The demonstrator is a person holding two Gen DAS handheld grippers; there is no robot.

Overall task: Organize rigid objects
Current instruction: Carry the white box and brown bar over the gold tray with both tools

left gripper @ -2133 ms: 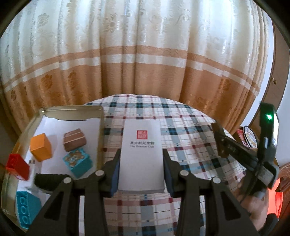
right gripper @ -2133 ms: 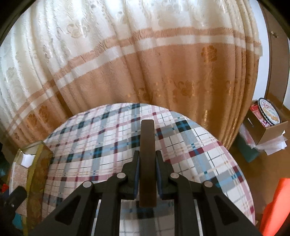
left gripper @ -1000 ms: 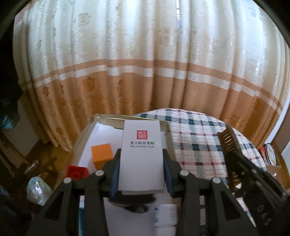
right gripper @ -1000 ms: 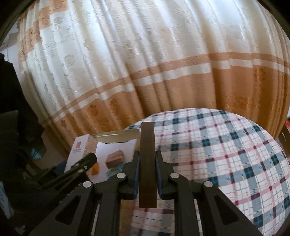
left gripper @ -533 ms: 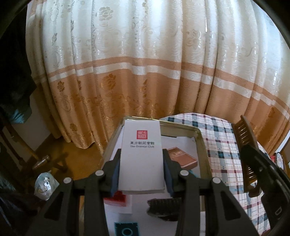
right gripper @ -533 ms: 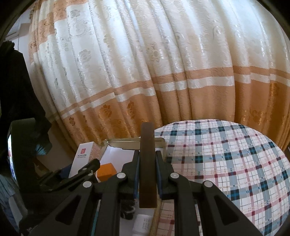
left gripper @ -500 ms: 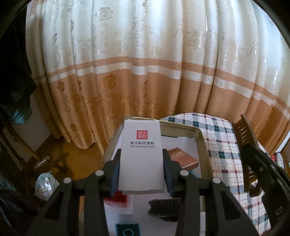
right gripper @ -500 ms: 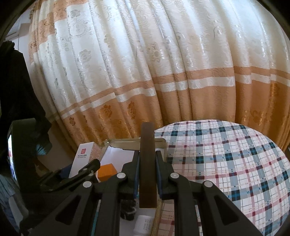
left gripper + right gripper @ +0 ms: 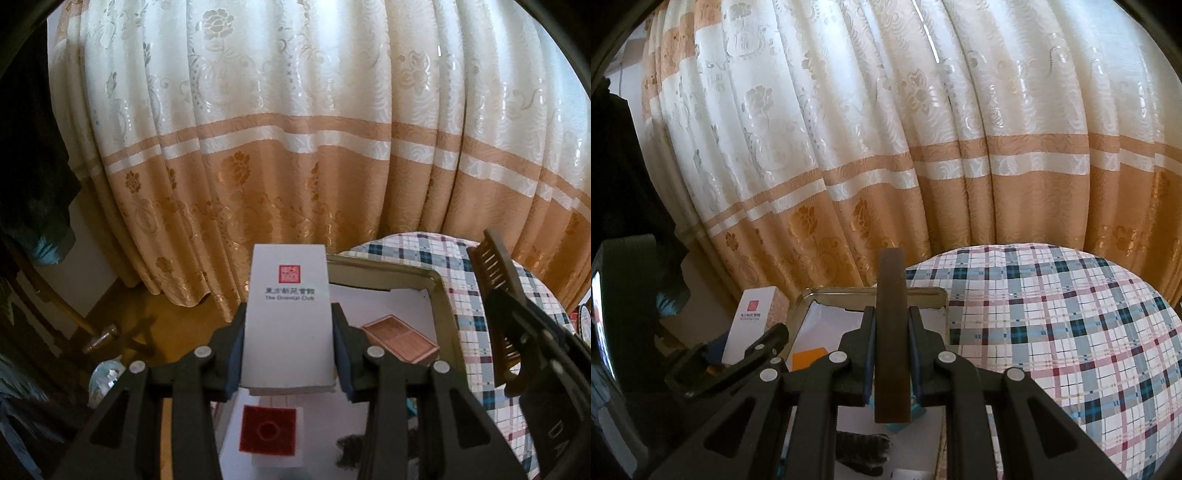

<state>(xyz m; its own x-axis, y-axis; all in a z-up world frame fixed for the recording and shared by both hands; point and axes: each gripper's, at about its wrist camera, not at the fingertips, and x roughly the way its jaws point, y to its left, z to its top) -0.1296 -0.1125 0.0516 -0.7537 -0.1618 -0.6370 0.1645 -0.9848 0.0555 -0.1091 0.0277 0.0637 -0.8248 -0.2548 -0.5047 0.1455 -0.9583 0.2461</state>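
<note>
While you hold both tools over the tray's end of the table, your left gripper (image 9: 288, 343) is clamped on the white box (image 9: 288, 314), its pads pressing the two long sides, and the box stands up out of the jaws toward twelve o'clock with its red seal and printed line facing the camera. In the left wrist view the tray (image 9: 441, 306), a shallow metal tin lined with white paper, lies below and behind the box, its far rim running from twelve toward two o'clock. Inside it a flat brown chocolate-like tile (image 9: 399, 338) rests at about three o'clock from the box, apart from it, and a red block (image 9: 267, 430) with a round stud mark sits at six o'clock, under the gripper. A dark ridged object (image 9: 349, 450) lies at the bottom edge, at about five o'clock; what it is cannot be told.

Your right gripper (image 9: 891, 363) is closed tight on the wooden comb (image 9: 892, 332), held edge-on so that only its narrow brown spine shows, pointing to twelve o'clock. From the left wrist view the same comb (image 9: 495, 295) appears at three o'clock with its teeth visible, above the plaid tablecloth (image 9: 469, 317). In the right wrist view the tray (image 9: 938, 295) lies under the comb, an orange block (image 9: 807, 358) shows at nine o'clock from the jaws, and a teal block peeks out just below the comb's near end. The white box in your left gripper shows at ten o'clock, beyond the tray's left rim. A cream and tan curtain (image 9: 886, 147) fills the background.
</note>
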